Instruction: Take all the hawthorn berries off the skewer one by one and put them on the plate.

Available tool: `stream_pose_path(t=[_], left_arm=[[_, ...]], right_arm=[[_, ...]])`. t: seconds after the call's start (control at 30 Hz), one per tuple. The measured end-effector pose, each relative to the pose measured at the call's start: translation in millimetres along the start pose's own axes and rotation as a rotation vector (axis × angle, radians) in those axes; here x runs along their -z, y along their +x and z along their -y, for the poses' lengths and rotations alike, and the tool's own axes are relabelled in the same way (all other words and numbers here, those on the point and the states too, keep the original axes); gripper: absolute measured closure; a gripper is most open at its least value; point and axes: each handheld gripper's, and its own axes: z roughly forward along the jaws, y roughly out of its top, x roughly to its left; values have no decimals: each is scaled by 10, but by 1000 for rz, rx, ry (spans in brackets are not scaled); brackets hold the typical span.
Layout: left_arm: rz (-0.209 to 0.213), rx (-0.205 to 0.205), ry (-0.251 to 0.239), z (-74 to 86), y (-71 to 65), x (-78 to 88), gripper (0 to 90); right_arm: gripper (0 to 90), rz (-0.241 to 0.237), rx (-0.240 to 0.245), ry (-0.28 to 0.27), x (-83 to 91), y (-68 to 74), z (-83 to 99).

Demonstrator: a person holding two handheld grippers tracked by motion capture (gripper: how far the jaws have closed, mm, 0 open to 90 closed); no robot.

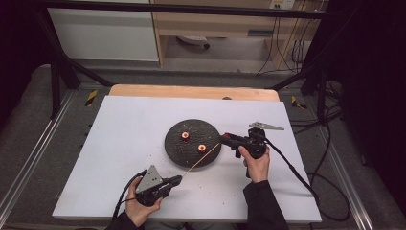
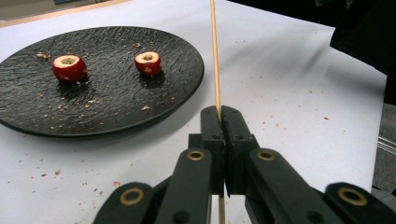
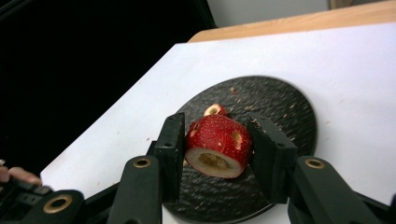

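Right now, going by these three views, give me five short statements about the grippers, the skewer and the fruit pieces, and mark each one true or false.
1. The left gripper is shut on a wooden skewer. True.
2. The right gripper is open and holds nothing. False: it is clamped on a red fruit piece.
3. Two red fruit pieces lie on the black plate. True.
4. The plate is white and smooth. False: it is black with a rough texture.
5. The skewer already has fruit threaded on it. False: its visible length is bare.
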Motion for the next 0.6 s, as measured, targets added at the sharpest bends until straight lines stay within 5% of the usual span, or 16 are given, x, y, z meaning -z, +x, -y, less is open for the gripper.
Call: stream_pose_path(t=[0.3, 0.6], left_arm=[[-26, 37, -12, -1, 130, 105, 883], [-60, 70, -16, 0, 275, 179, 883]], right_arm=[[598, 67, 7, -11, -9, -80, -94], [598, 87, 43, 55, -323, -37, -51]])
